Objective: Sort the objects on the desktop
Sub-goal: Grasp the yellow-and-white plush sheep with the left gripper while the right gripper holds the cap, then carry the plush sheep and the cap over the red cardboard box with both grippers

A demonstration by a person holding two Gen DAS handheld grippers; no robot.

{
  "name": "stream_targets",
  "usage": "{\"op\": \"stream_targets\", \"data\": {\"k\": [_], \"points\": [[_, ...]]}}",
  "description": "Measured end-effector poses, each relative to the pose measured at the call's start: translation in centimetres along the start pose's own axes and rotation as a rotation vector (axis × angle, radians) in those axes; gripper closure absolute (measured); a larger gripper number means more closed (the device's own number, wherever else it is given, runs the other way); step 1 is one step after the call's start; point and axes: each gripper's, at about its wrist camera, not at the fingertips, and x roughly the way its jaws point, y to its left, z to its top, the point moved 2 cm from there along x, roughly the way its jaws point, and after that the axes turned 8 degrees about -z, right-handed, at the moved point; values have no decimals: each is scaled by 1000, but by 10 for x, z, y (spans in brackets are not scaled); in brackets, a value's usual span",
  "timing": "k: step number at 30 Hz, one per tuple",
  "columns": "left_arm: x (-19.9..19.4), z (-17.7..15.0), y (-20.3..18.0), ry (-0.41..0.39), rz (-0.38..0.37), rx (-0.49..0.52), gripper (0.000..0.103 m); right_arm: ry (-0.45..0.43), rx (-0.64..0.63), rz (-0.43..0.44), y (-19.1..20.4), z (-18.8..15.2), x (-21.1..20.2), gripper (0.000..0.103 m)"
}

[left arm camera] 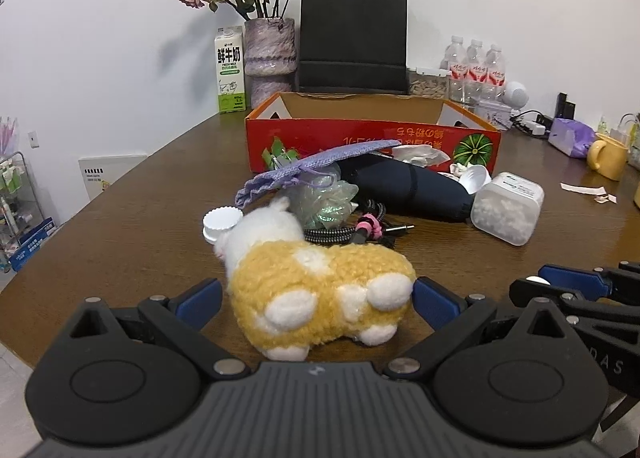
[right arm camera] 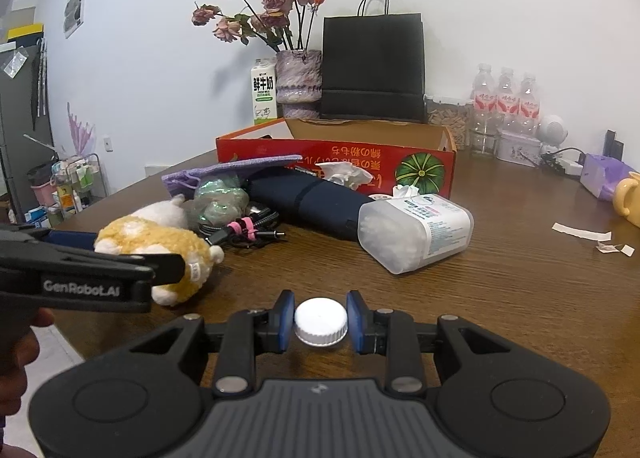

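Evidently early: the red box point(left arm camera: 372, 138) ahead of both grippers shows no sorted items, though its floor is hidden. Left gripper point(left arm camera: 316, 298) is spread wide around the plush toy point(left arm camera: 320, 290), pads beside it, contact uncertain. Right gripper point(right arm camera: 320, 320) is closed on a white cap point(right arm camera: 320, 321), held above the counter point(right arm camera: 520, 298). Beyond remain pouch point(right arm camera: 228, 172), cable point(right arm camera: 244, 228), dark case point(right arm camera: 316, 198), swab tub point(right arm camera: 416, 230).

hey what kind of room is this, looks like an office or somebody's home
Probably a lived-in home or small office desk: a brown wooden table against a white wall, holding a vase of dried roses, a milk carton and bottled water.
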Motion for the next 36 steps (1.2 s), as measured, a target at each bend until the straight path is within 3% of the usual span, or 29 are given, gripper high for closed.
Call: {"op": "stream_targets", "data": {"k": [11, 17, 36], "points": [[18, 5, 6, 45, 25, -44, 1, 6, 10, 28, -4, 7, 15, 76], [12, 3, 9, 29, -1, -40, 11, 11, 12, 35, -4, 8, 19, 76], [-23, -7, 20, -48, -43, -12, 18, -18, -7, 34, 8, 12, 1, 76]]}}
